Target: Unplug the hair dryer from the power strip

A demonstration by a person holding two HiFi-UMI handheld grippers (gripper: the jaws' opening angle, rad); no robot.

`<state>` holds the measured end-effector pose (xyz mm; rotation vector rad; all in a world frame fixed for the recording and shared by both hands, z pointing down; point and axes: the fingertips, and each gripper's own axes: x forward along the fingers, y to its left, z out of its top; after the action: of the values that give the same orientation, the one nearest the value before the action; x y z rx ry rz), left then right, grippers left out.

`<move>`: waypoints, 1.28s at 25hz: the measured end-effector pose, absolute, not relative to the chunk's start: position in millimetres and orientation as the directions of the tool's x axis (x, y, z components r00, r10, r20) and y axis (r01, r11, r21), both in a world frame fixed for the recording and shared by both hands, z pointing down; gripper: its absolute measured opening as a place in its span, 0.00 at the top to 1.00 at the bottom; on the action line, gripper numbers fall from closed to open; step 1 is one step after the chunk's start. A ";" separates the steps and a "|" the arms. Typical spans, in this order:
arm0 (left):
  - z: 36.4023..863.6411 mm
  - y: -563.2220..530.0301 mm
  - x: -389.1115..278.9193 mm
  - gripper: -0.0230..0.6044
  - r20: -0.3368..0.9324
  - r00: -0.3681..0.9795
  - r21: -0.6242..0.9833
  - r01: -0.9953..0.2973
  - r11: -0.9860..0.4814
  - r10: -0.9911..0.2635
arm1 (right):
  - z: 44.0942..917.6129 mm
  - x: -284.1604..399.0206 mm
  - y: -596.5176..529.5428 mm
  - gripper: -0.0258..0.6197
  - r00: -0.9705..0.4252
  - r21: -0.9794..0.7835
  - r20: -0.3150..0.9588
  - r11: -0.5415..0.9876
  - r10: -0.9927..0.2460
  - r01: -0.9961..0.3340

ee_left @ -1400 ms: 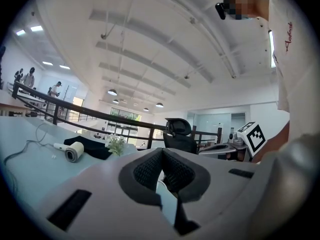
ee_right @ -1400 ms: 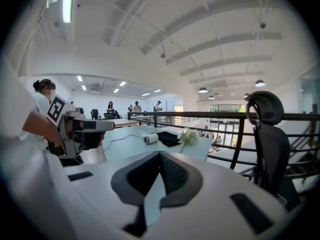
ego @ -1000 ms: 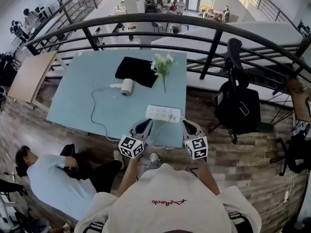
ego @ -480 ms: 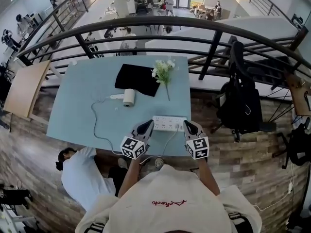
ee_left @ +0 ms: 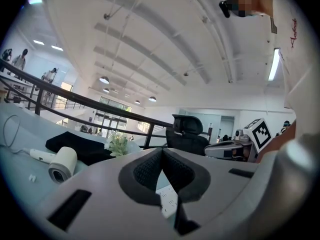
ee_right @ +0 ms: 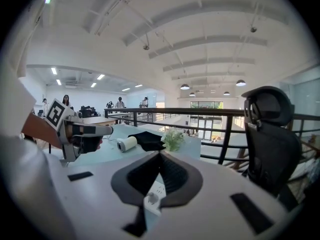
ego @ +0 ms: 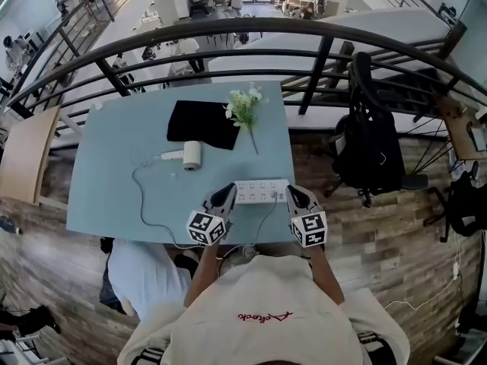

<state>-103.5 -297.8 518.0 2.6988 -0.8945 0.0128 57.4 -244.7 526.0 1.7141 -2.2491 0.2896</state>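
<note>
Both tools are pressed together and empty: the left tool (ego: 227, 192) is beside the left end of the power strip (ego: 260, 191), the right tool (ego: 292, 193) at its right end. The hair dryer (ego: 192, 155) lies well apart on the table (ego: 114, 173). The person would do best to pin the strip with one tool, spread the other, pinch the plug itself and pull straight.
</note>
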 end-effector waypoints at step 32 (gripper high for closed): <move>561.5 -337.7 -94.7 0.95 0.225 0.600 0.256 -0.797 -0.547 -0.768 | 553.6 81.3 -343.4 0.93 -0.517 -0.056 0.364 0.536 -0.775 -0.842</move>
<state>-94.7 -337.7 561.5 2.4993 -1.2663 0.1224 81.3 -343.4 553.6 1.3459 -2.4823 0.3256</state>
